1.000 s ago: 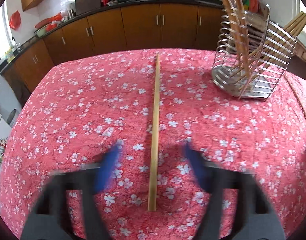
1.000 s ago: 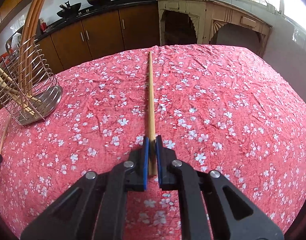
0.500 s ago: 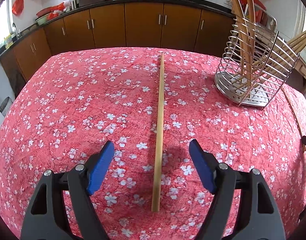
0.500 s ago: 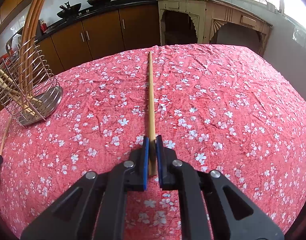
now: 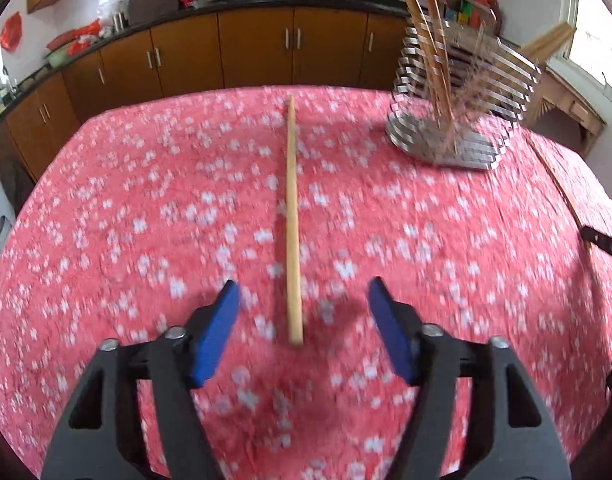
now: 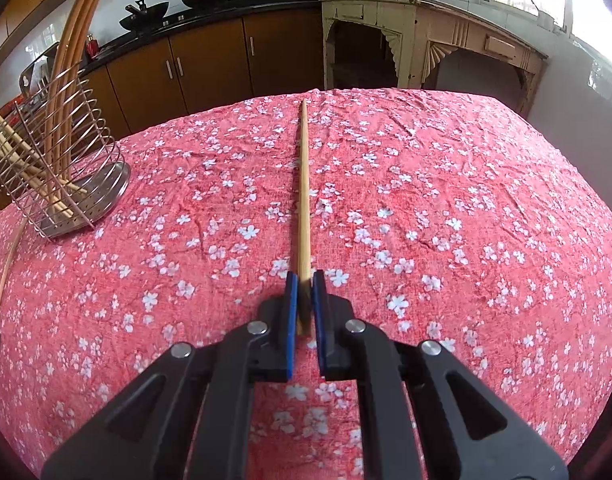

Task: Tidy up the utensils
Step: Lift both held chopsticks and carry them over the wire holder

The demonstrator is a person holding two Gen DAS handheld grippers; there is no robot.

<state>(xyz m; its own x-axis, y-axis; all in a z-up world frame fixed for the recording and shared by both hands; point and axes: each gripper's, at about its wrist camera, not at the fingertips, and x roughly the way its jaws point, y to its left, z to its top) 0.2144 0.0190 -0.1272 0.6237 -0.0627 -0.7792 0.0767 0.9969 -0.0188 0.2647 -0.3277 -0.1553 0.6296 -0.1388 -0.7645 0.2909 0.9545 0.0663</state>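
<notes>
The chopstick (image 6: 303,200) in my right fingers (image 6: 302,280) lies flat along the red flowered cloth (image 6: 446,208), its thick end pinched between the two blue pads (image 6: 291,312), its thin tip reaching away toward the far edge of the counter. My right fingers are clamped tight on it, tilted down at the cloth.

A second chopstick (image 5: 293,216) lies in front of my left fingers (image 5: 303,290), also flat on the cloth (image 5: 145,208), its near end sitting between the blue pads (image 5: 215,332) but touching neither. Those jaws have just been closing in, yet they stand well apart on either side of the stick, gripping nothing. That view is smeared.

The wire utensil holder (image 6: 65,172) stands on the cloth to the left of my right fingers, with several chopsticks (image 6: 13,140) leaning inside it and two long curved sticks (image 6: 71,40) rising out. Brown cabinets (image 6: 209,64) run behind the counter, with two dark woks (image 6: 177,0) on top
</notes>
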